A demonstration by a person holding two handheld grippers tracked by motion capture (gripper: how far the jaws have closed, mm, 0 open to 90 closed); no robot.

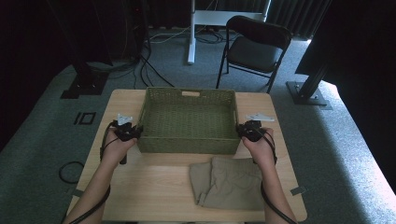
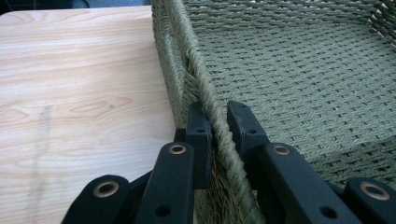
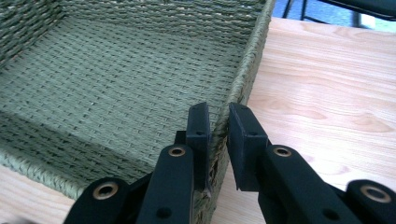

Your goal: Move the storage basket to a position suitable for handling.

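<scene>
Dim room, brightly lit table (image 1: 154, 177)

Light seemed to fall from the upper right; the surroundings stayed dark, and the close jaws looked slightly soft.

Each claw was matte black, the left claw (image 1: 132, 134) and the right claw (image 1: 243, 131) alike. Both had two blocky jaws on thick links with brass-ringed pivot holes and small screw holes. A grey three-cornered plate topped each. Black cables trailed along bare, sleeveless forearms.
</scene>
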